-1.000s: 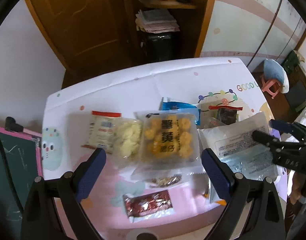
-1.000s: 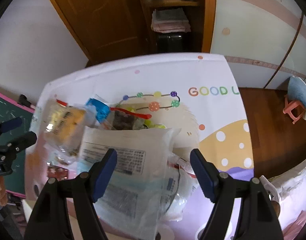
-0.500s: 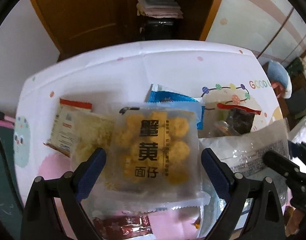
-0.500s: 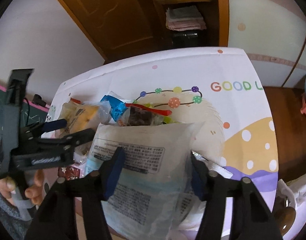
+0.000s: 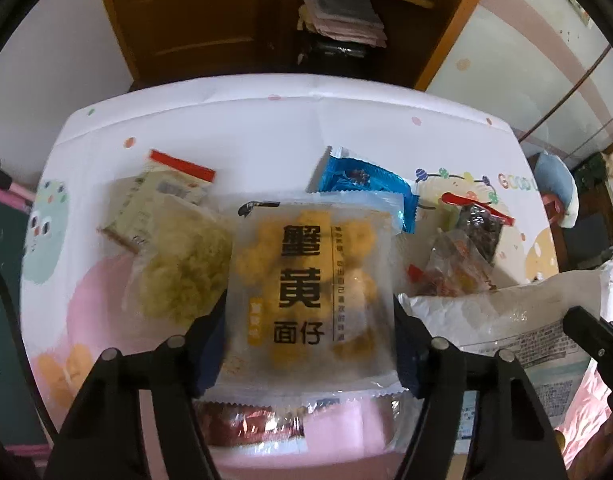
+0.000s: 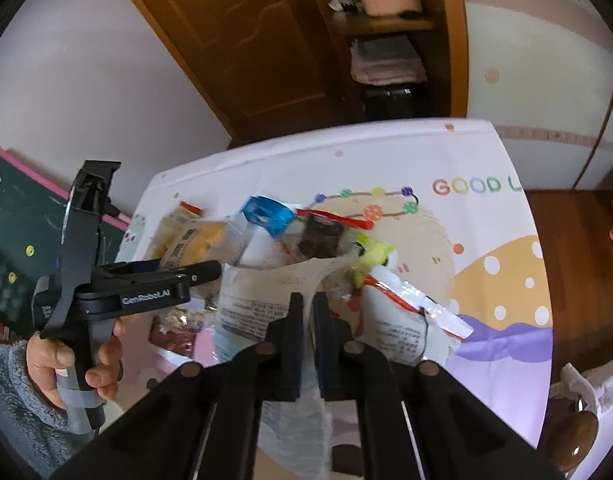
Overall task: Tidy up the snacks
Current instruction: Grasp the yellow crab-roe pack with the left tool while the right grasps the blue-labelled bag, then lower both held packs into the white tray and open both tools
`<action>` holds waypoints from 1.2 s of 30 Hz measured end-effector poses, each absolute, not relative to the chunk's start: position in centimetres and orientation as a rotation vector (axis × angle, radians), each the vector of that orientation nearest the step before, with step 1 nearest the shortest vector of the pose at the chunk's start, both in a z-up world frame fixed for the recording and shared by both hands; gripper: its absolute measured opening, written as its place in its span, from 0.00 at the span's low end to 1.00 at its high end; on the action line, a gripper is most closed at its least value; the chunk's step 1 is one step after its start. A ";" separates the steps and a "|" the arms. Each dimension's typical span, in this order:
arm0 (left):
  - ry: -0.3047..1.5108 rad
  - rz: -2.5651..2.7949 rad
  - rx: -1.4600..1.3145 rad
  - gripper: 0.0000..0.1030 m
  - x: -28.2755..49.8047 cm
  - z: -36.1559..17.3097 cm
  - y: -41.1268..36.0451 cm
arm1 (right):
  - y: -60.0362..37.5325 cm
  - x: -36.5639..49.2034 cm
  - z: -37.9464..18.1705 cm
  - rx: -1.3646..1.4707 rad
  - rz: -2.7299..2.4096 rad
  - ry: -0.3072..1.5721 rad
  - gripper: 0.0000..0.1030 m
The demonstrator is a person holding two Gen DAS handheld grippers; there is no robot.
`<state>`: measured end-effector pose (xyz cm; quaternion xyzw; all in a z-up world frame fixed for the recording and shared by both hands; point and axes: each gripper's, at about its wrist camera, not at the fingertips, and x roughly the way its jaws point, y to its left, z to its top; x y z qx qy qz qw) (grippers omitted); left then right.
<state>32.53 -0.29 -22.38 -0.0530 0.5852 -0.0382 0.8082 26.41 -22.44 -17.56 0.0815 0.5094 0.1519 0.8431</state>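
Observation:
A clear packet of yellow snacks [image 5: 310, 280] with black characters lies flat on the patterned tablecloth [image 5: 226, 120]. My left gripper [image 5: 306, 316] points down over it, jaws closing, pads level with its two long sides. The packet shows no crumpling. From the right wrist view the left gripper [image 6: 202, 266] shows side-on, held by a person's hand [image 6: 62, 360]. My right gripper [image 6: 308, 300] is shut on the thin upper edge of a large white bag [image 6: 258, 308] with printed text. The same bag [image 5: 506, 320] and the right gripper [image 5: 574, 320] sit at the left view's right edge.
Around the yellow packet lie a pale crumbly snack bag [image 5: 178, 276], a red-strip packet [image 5: 166, 184], a blue packet [image 5: 362, 180], a dark packet [image 5: 480, 228] and a red wrapper [image 5: 242, 428]. A chalkboard [image 6: 14, 240] stands left of the table.
My left gripper has sunk toward the yellow packet and its jaws have narrowed to the packet's sides. The right jaws have gone from wide apart to shut on the white bag's edge.

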 end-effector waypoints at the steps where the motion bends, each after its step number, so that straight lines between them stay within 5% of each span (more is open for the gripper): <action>1: 1.231 -0.086 -0.114 0.62 32.1 -21.5 -0.1 | -22.2 26.0 -17.0 0.167 0.324 1.064 0.04; 21: 0.799 -0.242 -0.101 0.61 10.9 1.4 4.5 | -19.1 8.7 2.4 0.056 0.336 0.546 0.04; 29: 0.694 -0.208 -0.053 0.61 1.3 2.0 5.0 | -19.5 -1.1 3.1 0.072 0.325 0.446 0.04; 36: 0.760 -0.222 -0.081 0.62 -3.0 -3.5 2.8 | -18.6 -4.7 -1.4 0.059 0.239 0.546 0.04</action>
